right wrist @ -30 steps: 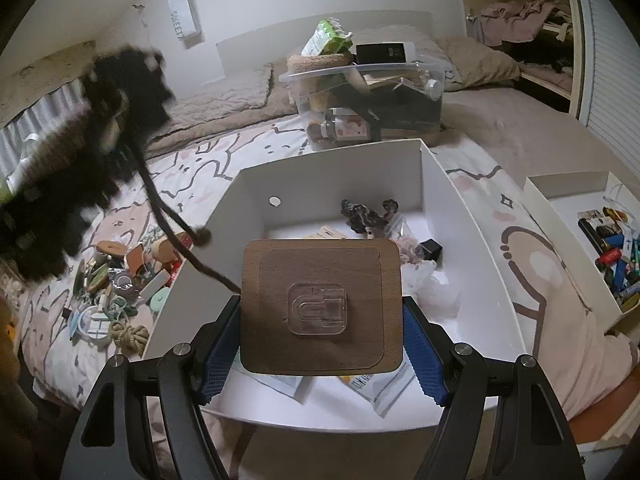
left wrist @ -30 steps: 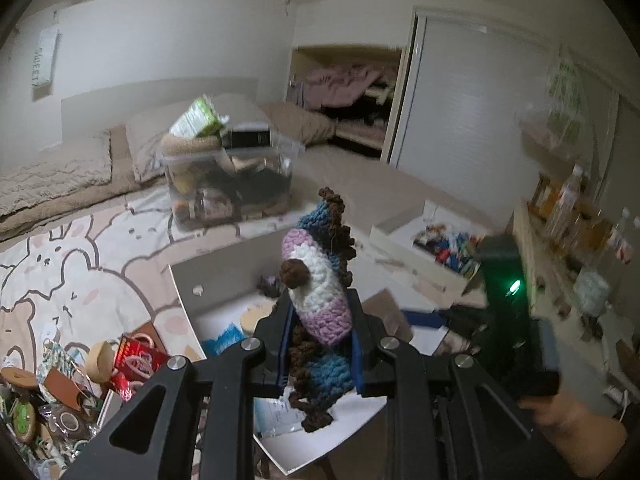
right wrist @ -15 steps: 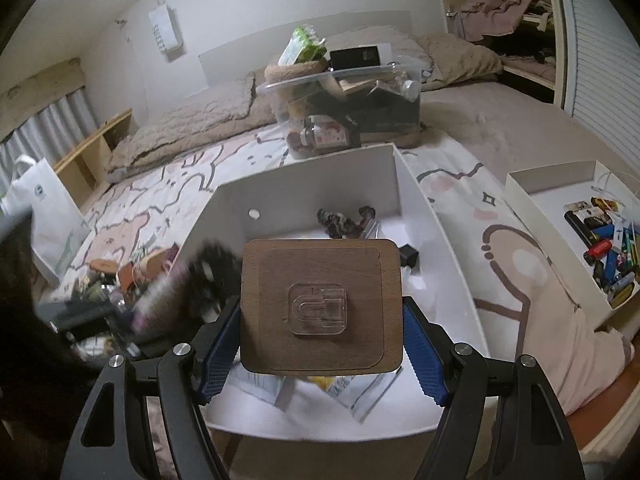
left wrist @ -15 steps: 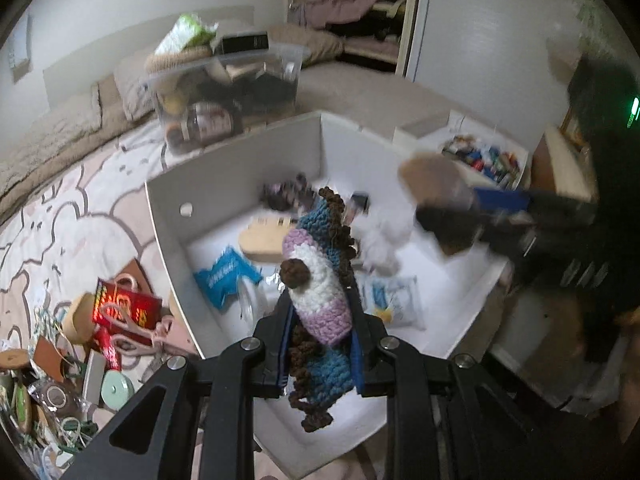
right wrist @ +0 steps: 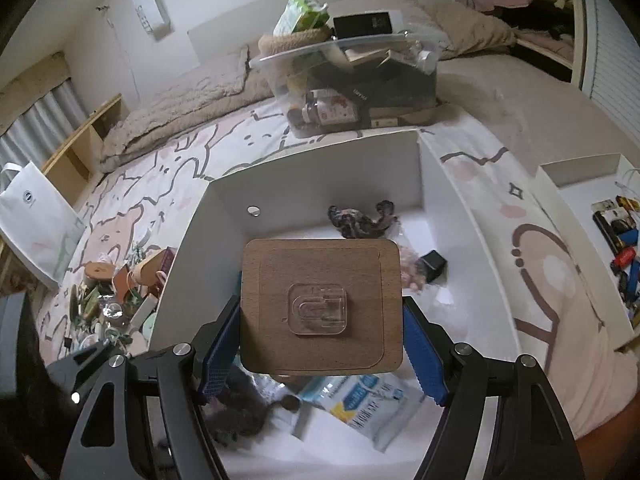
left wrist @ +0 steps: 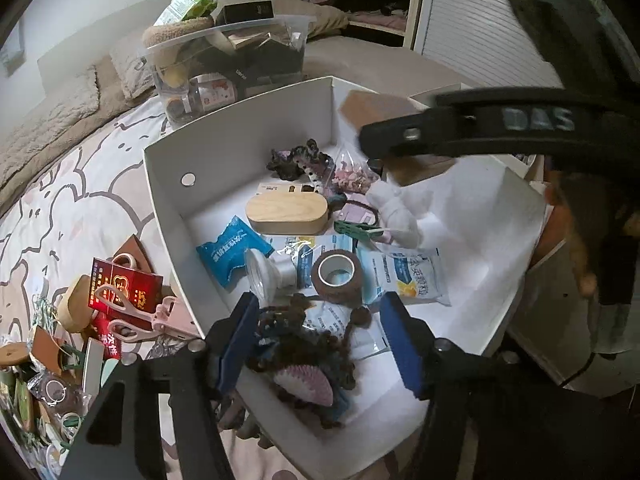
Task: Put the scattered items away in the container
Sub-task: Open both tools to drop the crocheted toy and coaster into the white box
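Two grippers: left gripper [left wrist: 320,336] just opened over crochet toy [left wrist: 300,364] in white box [left wrist: 240,132]; right gripper [right wrist: 320,344] clamps wooden board [right wrist: 320,304].

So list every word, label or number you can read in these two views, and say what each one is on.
"DAS": black arm of the right tool crossing the left wrist view.
Red box beside the white box: gold characters, too small to read.
Blue packet and white-blue sachet: print blurred, unreadable.
Paper sign on the wall: letters too blurred.
White bag: round logo, unreadable.
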### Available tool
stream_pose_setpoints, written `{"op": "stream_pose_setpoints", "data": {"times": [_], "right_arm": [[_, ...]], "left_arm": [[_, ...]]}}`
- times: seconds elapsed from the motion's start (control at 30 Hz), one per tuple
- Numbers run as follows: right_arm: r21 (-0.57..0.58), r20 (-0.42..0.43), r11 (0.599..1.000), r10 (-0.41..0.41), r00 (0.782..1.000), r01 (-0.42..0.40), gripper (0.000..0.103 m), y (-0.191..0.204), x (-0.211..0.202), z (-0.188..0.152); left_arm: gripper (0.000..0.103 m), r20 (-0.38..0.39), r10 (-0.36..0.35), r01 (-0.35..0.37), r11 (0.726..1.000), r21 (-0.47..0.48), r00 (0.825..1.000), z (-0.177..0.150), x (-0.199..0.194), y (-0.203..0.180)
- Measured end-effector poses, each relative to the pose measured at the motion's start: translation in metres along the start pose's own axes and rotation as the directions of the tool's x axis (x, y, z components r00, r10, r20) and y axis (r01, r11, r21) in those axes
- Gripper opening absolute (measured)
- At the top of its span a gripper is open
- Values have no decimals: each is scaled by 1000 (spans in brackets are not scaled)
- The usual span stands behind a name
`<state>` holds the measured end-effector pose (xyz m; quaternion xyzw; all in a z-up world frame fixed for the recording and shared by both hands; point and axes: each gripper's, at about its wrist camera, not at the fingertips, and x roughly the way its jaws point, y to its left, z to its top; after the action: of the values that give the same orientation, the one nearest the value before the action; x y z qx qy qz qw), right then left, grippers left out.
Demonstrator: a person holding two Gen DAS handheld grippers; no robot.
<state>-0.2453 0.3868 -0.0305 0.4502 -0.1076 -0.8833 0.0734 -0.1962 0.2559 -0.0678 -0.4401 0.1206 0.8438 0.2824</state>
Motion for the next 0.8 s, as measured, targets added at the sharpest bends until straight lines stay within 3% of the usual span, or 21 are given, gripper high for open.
{"op": "stream_pose_setpoints", "data": {"times": [0.13, 0.2, 0.33, 0.53, 0.7, 0.8], "right_arm": [[0, -53, 1000, -9, 999, 9, 76, 8, 18, 12], [-5, -77, 1000, -26, 997, 26, 76, 12, 28, 18], [6, -126, 999, -32, 992, 33, 76, 15, 49, 29], [-61, -179, 995, -87, 980, 77, 76, 31, 83, 40], [-102, -266, 993, -81, 960, 56, 76, 44, 117, 47], [-145, -300, 987, -104, 948, 63, 76, 56, 134, 54]], "left_arm": [[63, 10, 4, -4, 1000, -1, 1000, 5, -6, 8], [71, 18, 9, -9, 1000, -6, 1000, 7, -10, 15], [73, 41, 12, -11, 1000, -24, 999, 12, -19, 30], [73, 91, -33, 37, 998, -45, 995, 25, -41, 53], [85, 155, -3, 8, 999, -33, 988, 34, -67, 74], [85, 181, 1, 9, 999, -53, 983, 34, -76, 89]]}}
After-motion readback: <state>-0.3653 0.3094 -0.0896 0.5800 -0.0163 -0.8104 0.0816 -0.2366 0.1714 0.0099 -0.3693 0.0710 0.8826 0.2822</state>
